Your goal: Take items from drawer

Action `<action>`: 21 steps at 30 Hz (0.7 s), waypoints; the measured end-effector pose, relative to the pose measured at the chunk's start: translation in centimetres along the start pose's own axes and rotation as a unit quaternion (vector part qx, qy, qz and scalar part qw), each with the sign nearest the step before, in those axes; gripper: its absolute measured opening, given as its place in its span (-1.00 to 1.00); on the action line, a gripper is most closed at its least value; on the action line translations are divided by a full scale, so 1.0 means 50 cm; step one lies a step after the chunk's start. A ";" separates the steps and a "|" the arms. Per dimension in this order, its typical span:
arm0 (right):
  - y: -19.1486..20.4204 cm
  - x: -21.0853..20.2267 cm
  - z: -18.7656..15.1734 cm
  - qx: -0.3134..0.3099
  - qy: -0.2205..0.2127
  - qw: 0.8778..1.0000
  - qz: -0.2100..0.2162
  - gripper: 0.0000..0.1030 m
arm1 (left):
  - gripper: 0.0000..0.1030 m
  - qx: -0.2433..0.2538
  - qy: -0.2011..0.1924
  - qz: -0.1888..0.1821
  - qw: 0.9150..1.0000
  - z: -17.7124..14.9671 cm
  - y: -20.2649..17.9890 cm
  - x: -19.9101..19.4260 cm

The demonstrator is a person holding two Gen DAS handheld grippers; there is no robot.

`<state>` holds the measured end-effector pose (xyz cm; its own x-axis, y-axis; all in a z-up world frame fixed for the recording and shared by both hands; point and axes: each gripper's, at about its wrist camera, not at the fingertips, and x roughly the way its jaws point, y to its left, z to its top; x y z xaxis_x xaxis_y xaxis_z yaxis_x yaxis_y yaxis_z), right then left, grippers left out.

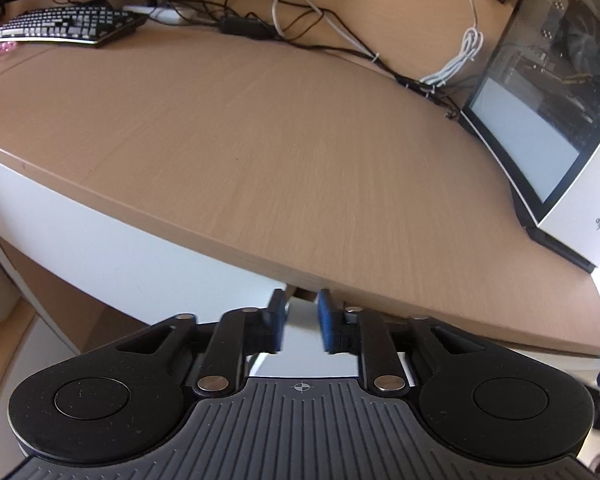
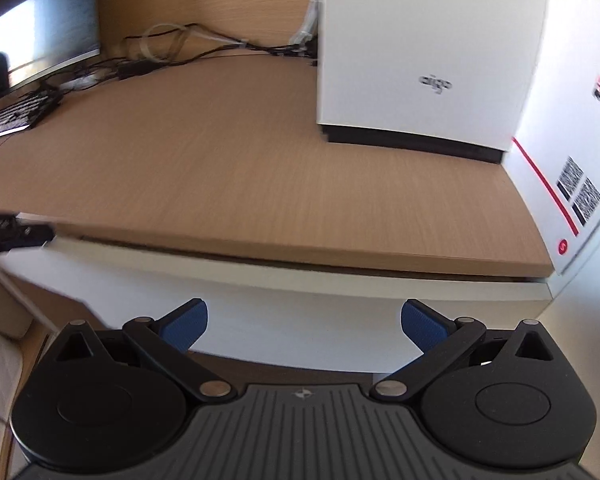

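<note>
The drawer's white front (image 1: 100,232) runs under the edge of the wooden desk top (image 1: 260,140); whether it is pulled out I cannot tell. My left gripper (image 1: 302,322) sits low against this front, just below the desk edge. Its blue pads (image 1: 325,320) stand a narrow gap apart, with only the white panel showing between them. In the right wrist view the same white front (image 2: 280,312) fills the middle. My right gripper (image 2: 304,326) hangs before it, wide open and holding nothing. No drawer contents are visible in either view.
A white computer case (image 1: 560,120) (image 2: 420,60) stands on the desk at the right, beside a white box (image 2: 572,140) with a red stripe and QR codes. A keyboard (image 1: 64,26), a monitor foot and tangled cables (image 1: 320,36) lie along the back.
</note>
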<state>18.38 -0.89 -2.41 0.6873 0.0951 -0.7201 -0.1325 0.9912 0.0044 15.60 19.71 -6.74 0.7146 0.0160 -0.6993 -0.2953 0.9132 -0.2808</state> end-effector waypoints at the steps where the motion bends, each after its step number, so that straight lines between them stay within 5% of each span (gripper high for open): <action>1: -0.005 0.006 0.002 0.008 -0.003 1.000 -0.008 1.00 | -0.39 0.003 0.001 -0.001 1.000 -0.003 -0.004 0.002; 7: -0.015 0.038 0.010 0.029 -0.019 0.999 -0.038 1.00 | -0.33 0.010 -0.006 0.002 1.000 -0.012 -0.008 0.003; 21: 0.000 0.073 0.022 0.013 -0.009 1.000 -0.025 1.00 | -0.32 -0.007 0.015 0.003 1.000 -0.001 0.000 0.008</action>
<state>21.68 -0.45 -4.25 0.7058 0.0474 -0.7068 -0.0796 0.9967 -0.0126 15.84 19.68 -7.04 0.6931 0.0092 -0.7208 -0.3087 0.9074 -0.2852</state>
